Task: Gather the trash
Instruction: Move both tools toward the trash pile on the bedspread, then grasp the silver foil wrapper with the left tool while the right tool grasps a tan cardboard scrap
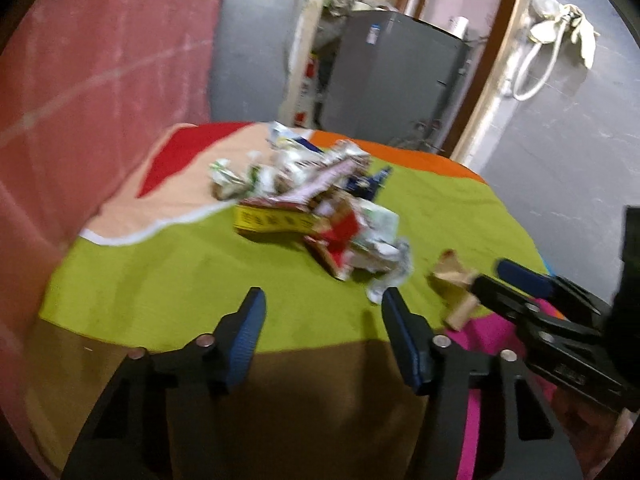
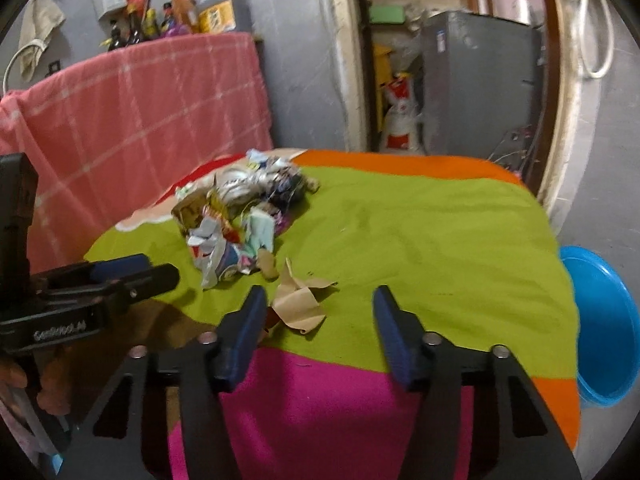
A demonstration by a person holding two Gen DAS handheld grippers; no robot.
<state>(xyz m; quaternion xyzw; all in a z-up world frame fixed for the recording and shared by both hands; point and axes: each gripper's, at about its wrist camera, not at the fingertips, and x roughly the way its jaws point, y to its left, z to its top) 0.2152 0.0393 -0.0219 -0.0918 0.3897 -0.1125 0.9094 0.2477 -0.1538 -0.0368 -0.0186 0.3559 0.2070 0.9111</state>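
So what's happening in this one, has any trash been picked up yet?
Not yet. A person holds two grippers over a bed covered in a multicoloured sheet. A heap of crumpled wrappers lies on the green part, with a torn piece of brown paper nearer the edge. The left gripper faces the heap and the right gripper hovers by the brown paper; both are open and empty. A blue tub sits beside the bed.

Lime, orange, magenta patchwork cloth (image 2: 440, 232); pink checked blanket (image 2: 140, 112); bright blue basin (image 2: 608, 320).
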